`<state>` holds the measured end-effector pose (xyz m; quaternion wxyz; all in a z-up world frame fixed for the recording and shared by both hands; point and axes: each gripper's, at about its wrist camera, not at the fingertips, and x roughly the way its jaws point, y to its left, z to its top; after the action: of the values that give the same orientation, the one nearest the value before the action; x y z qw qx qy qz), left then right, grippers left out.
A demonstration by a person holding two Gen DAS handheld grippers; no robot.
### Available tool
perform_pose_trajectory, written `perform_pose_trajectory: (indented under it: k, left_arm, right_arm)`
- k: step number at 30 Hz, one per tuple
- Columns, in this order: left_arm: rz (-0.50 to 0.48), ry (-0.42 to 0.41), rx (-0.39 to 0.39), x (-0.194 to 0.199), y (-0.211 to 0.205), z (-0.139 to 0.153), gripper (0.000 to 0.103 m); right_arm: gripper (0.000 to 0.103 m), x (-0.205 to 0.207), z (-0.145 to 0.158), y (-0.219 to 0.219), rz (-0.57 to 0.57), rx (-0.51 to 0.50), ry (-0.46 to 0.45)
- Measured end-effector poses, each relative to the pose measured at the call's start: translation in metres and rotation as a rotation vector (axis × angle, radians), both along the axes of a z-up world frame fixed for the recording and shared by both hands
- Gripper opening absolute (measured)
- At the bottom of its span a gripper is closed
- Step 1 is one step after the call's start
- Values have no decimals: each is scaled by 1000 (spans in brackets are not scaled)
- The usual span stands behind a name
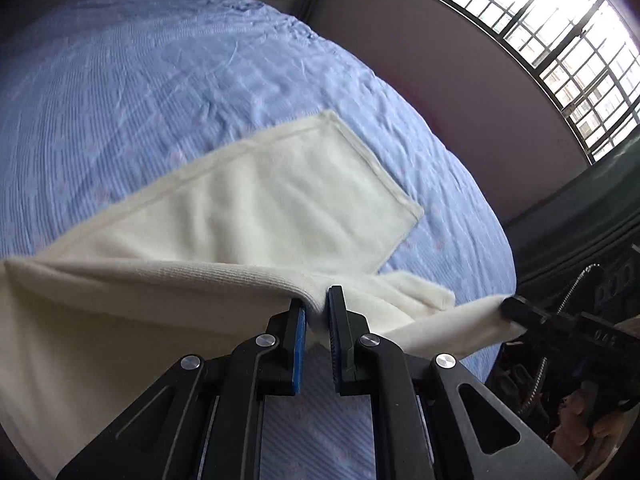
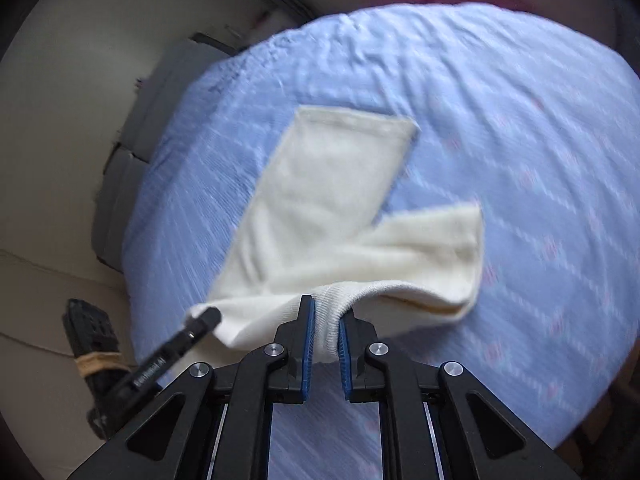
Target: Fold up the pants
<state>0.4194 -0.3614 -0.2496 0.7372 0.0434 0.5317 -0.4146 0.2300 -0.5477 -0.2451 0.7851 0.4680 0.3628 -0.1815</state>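
Observation:
Cream-white pants (image 1: 256, 204) lie on a bed with a light blue sheet (image 1: 140, 80). My left gripper (image 1: 317, 308) is shut on the ribbed waistband and holds it lifted above the bed. One leg stretches away flat, its hem toward the far right. In the right wrist view my right gripper (image 2: 326, 320) is shut on the ribbed waistband of the pants (image 2: 332, 184) too. The two legs spread apart on the sheet (image 2: 500, 100). Each gripper shows in the other's view, the right one (image 1: 510, 308) and the left one (image 2: 208, 318), both pinching the waistband.
A barred window (image 1: 560, 40) and a wall lie beyond the bed's far side. Dark clutter (image 1: 580, 340) stands right of the bed. In the right wrist view grey furniture (image 2: 132, 168) stands at the left side of the bed, with pale floor (image 2: 40, 280) below.

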Motion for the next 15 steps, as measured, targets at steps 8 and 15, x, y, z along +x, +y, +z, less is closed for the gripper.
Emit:
perform_pose_trajectory:
  k: [8, 15]
  left_arm:
    - [110, -43, 7, 99, -67, 7, 12]
    - [169, 58, 111, 145, -88, -38, 17]
  right_arm:
    - [12, 143, 41, -95, 112, -155, -83]
    - [9, 232, 2, -132, 194, -144, -6]
